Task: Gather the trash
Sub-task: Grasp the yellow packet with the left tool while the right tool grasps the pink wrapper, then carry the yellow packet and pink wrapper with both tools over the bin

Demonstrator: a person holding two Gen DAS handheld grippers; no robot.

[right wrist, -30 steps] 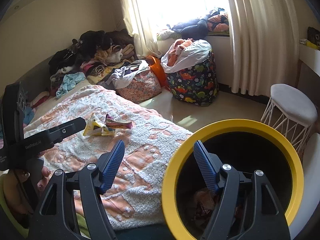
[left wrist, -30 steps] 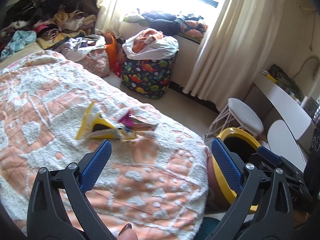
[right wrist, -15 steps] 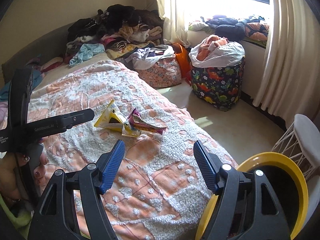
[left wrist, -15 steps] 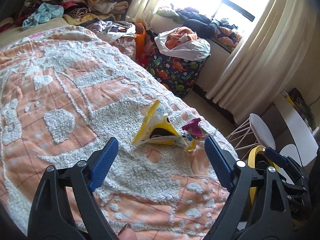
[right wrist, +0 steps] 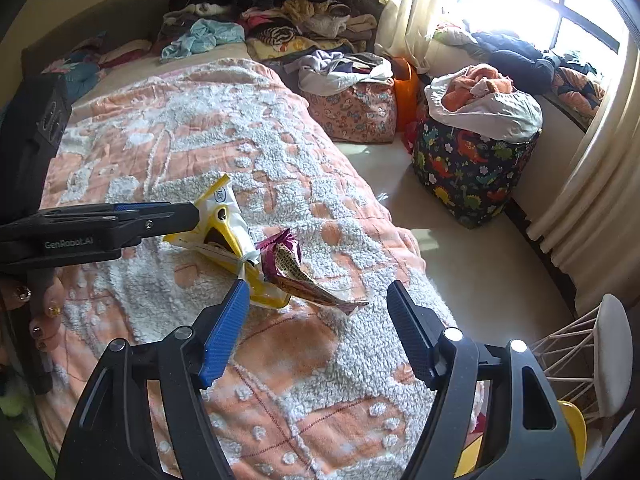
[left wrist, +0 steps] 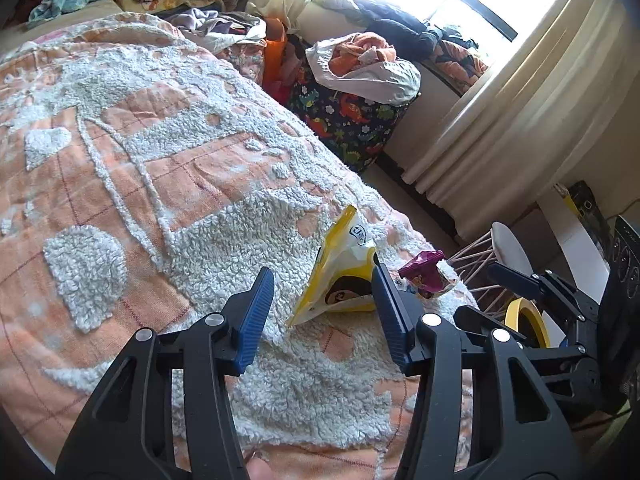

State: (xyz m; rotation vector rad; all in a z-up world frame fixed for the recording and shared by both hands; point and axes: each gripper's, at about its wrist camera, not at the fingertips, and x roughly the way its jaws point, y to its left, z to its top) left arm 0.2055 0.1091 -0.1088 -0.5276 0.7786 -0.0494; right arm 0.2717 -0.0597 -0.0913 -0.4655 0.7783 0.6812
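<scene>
Left tongs (left wrist: 322, 304): jaws part-spread and just now closing around the yellow wrapper (left wrist: 340, 276), which stands between them on the bed (left wrist: 168, 152). Right-hand pad looks to be touching the wrapper's edge; left-hand pad is well clear, so nothing is pinched yet.

Yellow wrapper: crumpled, torn open, propped up on the fleecy orange-and-white bedspread near the foot corner.

Purple wrapper (right wrist: 292, 268): lies touching the yellow one on its right, its long tail pointing toward the bed's edge.

Right tongs (right wrist: 316, 312): jaws spread wide, empty, hanging just short of the purple wrapper's tail.

Yellow bin (left wrist: 524, 320): on the floor beside the bed, only a slice of its rim in view behind the right tool; likely destination for the trash.

White stool (right wrist: 612, 356): beside the bin, partly cut off.

Risks, as judged: the light, springy wrapper may fold or skid away as one pad pushes it before the other arrives; the pads may snag the fleece pile along with it; both tools converge on touching items and could knock each other or drag the neighbour off the bed.

Hidden or unclear: bin interior, wrappers' undersides, printing on both wrappers too small to read; window glare washes out the sill.
</scene>
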